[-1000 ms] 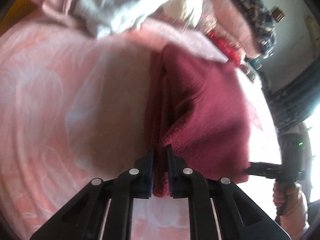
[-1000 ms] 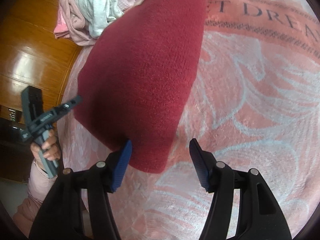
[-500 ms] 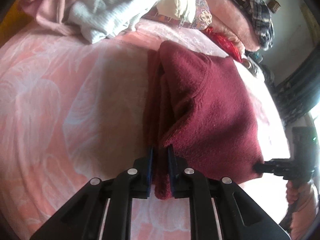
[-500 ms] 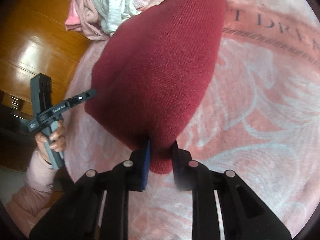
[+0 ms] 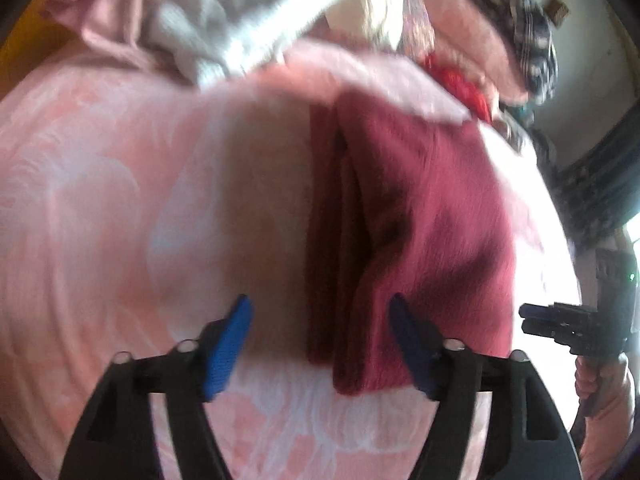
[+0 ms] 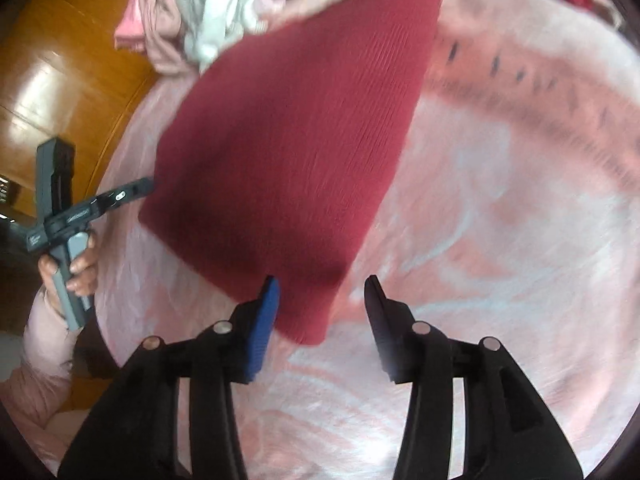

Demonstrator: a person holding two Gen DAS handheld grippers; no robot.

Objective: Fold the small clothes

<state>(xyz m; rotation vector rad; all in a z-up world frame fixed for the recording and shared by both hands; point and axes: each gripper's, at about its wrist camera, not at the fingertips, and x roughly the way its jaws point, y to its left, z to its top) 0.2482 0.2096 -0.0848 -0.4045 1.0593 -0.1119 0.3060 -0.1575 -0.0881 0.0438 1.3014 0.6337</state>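
A dark red knit garment (image 5: 420, 232) lies folded on the pink patterned bedspread (image 5: 120, 220). My left gripper (image 5: 320, 320) is open, its fingers on either side of the garment's near folded edge. In the right wrist view the same garment (image 6: 304, 140) lies flat, and my right gripper (image 6: 322, 300) is open around its near corner. The left gripper shows at the garment's left corner in the right wrist view (image 6: 120, 196). The right gripper shows at the right edge of the left wrist view (image 5: 560, 320).
A pile of unfolded clothes, white, grey and pink (image 5: 240, 20), lies at the far end of the bed, also in the right wrist view (image 6: 192, 12). A plaid item and a red cloth (image 5: 460, 80) lie at the far right. A wooden floor (image 6: 60, 80) lies beyond the bed's left edge.
Both grippers were shut on the red garment half a second ago and have opened, letting it go. The garment now rests flat on the bedspread.
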